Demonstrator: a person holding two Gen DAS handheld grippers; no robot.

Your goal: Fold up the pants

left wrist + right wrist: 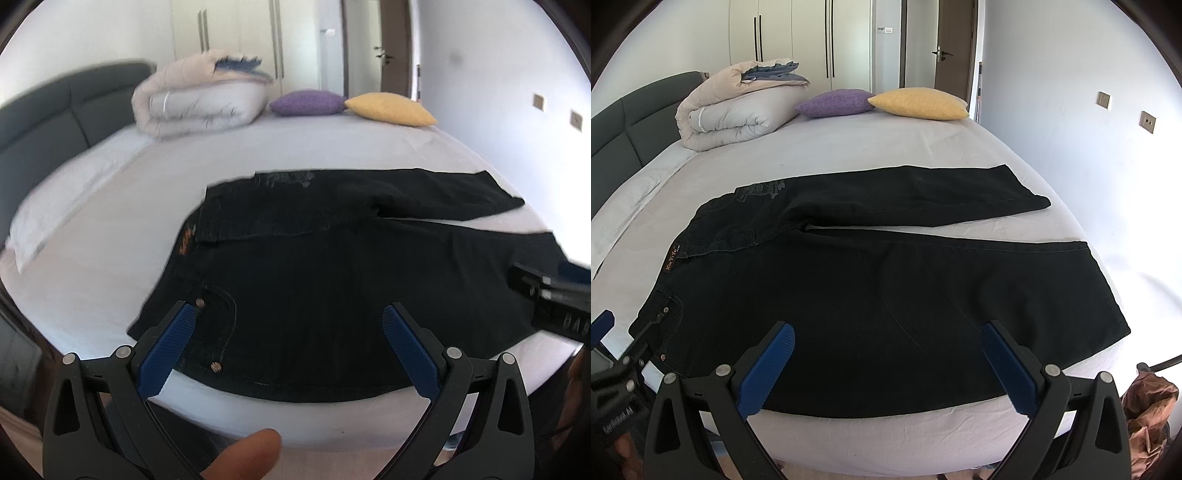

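Both tongs gape wide, left gripper (288,314) above the waistband pocket, right gripper (888,334) above the near leg of the black jeans (886,295) spread ahead on the bed (886,424), and a shallow pinch risks lifting one layer only.

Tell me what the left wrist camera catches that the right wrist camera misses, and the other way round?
Only the left view shows a fingertip at its bottom edge and the right tongs coming in from its right side.

Only the right view shows the orange waistband label clearly, a brown crumpled thing beside the bed, and the left tongs at its left edge.

Both show the black pants spread flat on the bed, the folded duvet, the purple cushion, the yellow cushion, and open tongs holding nothing.
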